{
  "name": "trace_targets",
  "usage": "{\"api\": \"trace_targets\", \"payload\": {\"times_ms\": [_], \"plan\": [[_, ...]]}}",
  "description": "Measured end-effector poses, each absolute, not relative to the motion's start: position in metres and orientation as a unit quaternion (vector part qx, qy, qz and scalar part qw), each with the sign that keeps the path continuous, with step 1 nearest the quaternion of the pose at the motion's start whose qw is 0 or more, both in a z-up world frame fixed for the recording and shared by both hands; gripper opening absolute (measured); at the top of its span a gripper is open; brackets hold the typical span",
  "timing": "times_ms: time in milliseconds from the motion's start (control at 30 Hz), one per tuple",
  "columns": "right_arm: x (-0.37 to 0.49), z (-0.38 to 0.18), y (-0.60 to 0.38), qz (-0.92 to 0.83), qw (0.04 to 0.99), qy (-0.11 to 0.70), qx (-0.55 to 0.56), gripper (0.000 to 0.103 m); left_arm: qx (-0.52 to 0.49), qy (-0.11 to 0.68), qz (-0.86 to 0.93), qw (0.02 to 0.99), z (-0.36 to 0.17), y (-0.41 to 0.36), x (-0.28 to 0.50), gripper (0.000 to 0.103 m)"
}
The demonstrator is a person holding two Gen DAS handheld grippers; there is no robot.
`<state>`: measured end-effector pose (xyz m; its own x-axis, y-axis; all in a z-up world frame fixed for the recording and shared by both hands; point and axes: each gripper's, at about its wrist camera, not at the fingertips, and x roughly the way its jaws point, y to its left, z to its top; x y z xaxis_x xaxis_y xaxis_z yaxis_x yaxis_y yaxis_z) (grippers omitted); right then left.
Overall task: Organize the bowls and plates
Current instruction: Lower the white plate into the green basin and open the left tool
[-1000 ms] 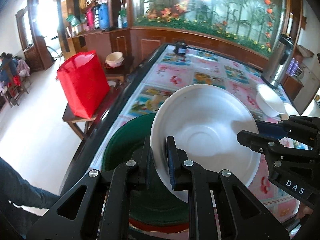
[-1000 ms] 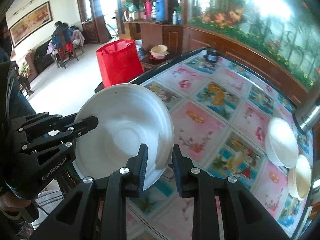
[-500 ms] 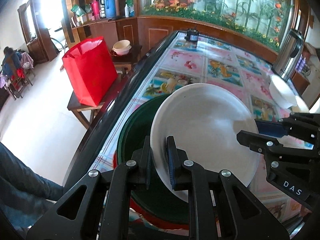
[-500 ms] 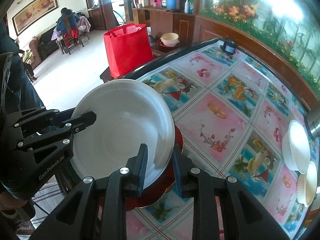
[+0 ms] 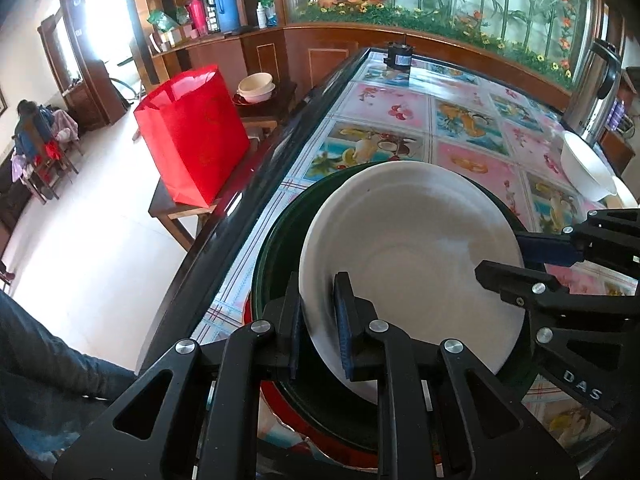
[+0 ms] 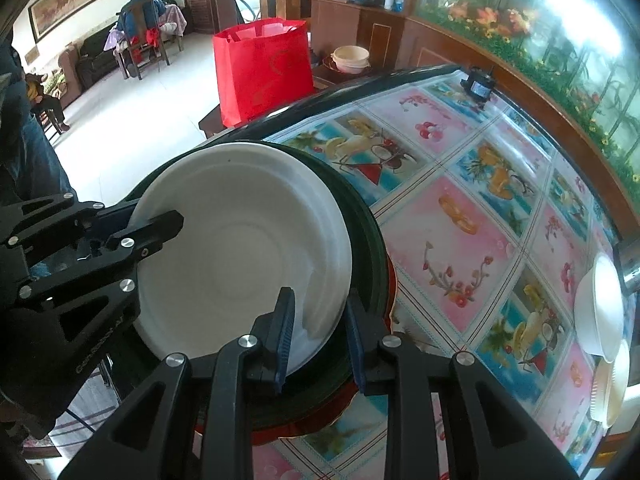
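Note:
A white plate (image 5: 412, 252) lies in a dark green plate (image 5: 276, 256) that sits on a red plate (image 5: 276, 404) near the table's left edge. My left gripper (image 5: 318, 320) straddles the white plate's near rim, with a small gap showing at the pads. My right gripper (image 6: 320, 324) straddles the opposite rim of the white plate (image 6: 240, 256), its jaws wider than the rim. Each gripper shows in the other's view. Two more white dishes (image 5: 586, 168) stand at the table's far right, also in the right wrist view (image 6: 600, 312).
The table (image 6: 460, 208) has a fruit-patterned cloth. A steel kettle (image 5: 592, 88) stands at the far right, a small black object (image 5: 398, 56) at the far end. A red bag (image 5: 192, 136) sits on a low stool left of the table.
Both grippers have lowered the white plate into the green plate. The right gripper's jaws have opened off the rim; the left jaws have loosened slightly.

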<state>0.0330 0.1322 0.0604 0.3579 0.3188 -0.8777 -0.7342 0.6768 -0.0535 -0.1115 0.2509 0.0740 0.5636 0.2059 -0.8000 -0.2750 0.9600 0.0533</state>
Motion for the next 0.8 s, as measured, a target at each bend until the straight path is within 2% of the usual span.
{"api": "trace_targets", "payload": {"times_ms": [100, 433, 500, 567, 800], "plan": [[0.034, 0.062, 0.130, 0.345, 0.791, 0.461, -0.207, 0.038, -0.030, 0.444, 0.141, 0.884, 0.072, 0.248, -0.111, 0.016], [0.030, 0.071, 0.129, 0.344, 0.798, 0.449, -0.208, 0.044, -0.028, 0.438, 0.147, 0.887, 0.070, 0.247, -0.111, 0.021], [0.031, 0.072, 0.126, 0.346, 0.799, 0.449, -0.202, 0.045, -0.032, 0.432, 0.144, 0.890, 0.072, 0.247, -0.113, 0.033], [0.032, 0.073, 0.124, 0.347, 0.800, 0.449, -0.196, 0.045, -0.033, 0.426, 0.142, 0.893, 0.075, 0.246, -0.114, 0.039], [0.029, 0.077, 0.115, 0.346, 0.808, 0.442, -0.179, 0.048, -0.034, 0.408, 0.146, 0.901, 0.085, 0.241, -0.116, 0.039]]}}
